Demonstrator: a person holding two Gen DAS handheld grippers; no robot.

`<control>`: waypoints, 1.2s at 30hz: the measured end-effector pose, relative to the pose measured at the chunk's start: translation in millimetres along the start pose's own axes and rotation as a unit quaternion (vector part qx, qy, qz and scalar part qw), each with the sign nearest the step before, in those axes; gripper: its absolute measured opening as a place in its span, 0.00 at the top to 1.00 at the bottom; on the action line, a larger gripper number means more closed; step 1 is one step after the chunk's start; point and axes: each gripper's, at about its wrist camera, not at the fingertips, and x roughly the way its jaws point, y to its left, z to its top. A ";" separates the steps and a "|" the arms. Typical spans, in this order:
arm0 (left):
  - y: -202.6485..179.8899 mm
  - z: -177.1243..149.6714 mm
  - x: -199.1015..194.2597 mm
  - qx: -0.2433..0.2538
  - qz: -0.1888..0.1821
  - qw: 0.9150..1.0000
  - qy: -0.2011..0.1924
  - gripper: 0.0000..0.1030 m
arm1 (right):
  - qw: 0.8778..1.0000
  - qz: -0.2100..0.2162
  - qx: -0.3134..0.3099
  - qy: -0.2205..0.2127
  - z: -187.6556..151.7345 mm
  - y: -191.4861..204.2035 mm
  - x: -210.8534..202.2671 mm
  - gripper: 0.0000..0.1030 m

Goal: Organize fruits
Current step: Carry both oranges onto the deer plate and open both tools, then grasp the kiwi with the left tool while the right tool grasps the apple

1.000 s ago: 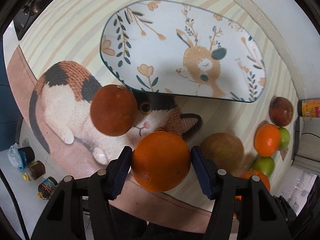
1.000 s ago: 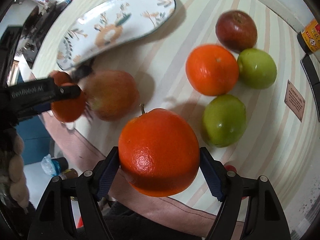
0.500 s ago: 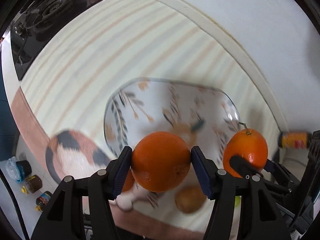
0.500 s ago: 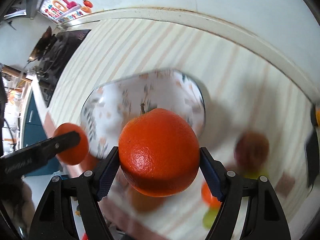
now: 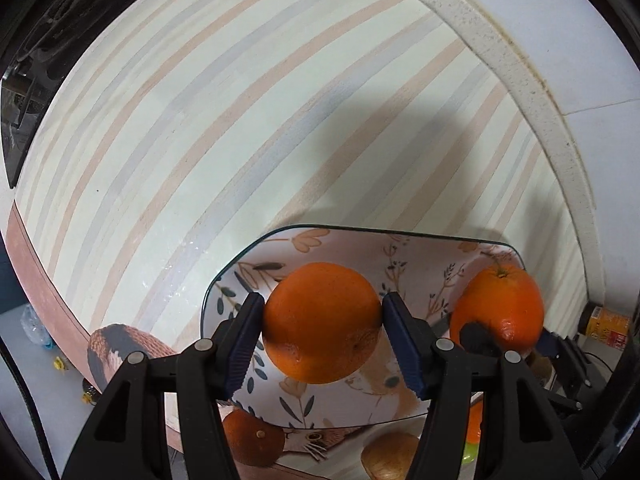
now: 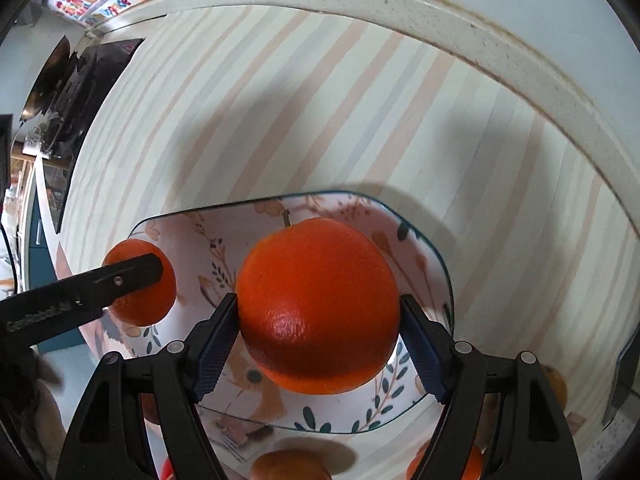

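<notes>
My left gripper (image 5: 323, 336) is shut on an orange (image 5: 322, 322) and holds it above the floral plate (image 5: 400, 256). My right gripper (image 6: 318, 336) is shut on a stemmed orange (image 6: 318, 306), also above the plate (image 6: 192, 240). In the left wrist view the right gripper's orange (image 5: 498, 310) hangs over the plate's right end. In the right wrist view the left gripper's orange (image 6: 140, 284) hangs over the plate's left end, partly hidden by a black finger (image 6: 120, 278).
More fruit lies near the plate's front edge: a dark orange (image 5: 252, 438) and a brownish fruit (image 5: 390, 454) on the cat mat (image 5: 116, 344). A small jar (image 5: 606, 326) stands at the right. A stove (image 6: 80, 80) lies far left. A white ledge (image 6: 400, 12) bounds the striped counter.
Both grippers rose from the counter with their oranges and moved forward over the plate. The loose fruit dropped to the bottom of both views.
</notes>
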 end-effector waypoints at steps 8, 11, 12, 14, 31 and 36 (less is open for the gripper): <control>-10.0 -2.2 -17.0 0.028 0.014 0.999 -0.028 0.10 | 1.000 -0.001 -0.019 0.007 12.6 12.1 -4.4 0.04; -6.6 -7.6 -28.7 0.029 0.033 0.998 -0.040 0.10 | 1.000 -0.014 -0.026 0.003 8.1 15.4 -16.4 0.04; -4.4 -11.2 -31.5 0.025 0.029 0.998 -0.041 0.10 | 0.999 -0.021 -0.026 0.002 5.3 15.8 -19.7 0.04; 3.2 -22.6 -38.7 0.016 0.022 0.998 -0.048 0.10 | 0.999 -0.031 -0.025 0.003 -4.3 15.3 -25.3 0.04; 30.8 -162.2 -112.4 0.025 0.061 0.983 -0.174 0.10 | 0.992 -0.055 -0.044 -0.104 -126.6 28.7 -121.5 0.04; 31.0 -192.4 -138.8 0.037 0.063 0.976 -0.206 0.10 | 0.988 -0.053 -0.047 -0.138 -156.9 39.2 -154.8 0.04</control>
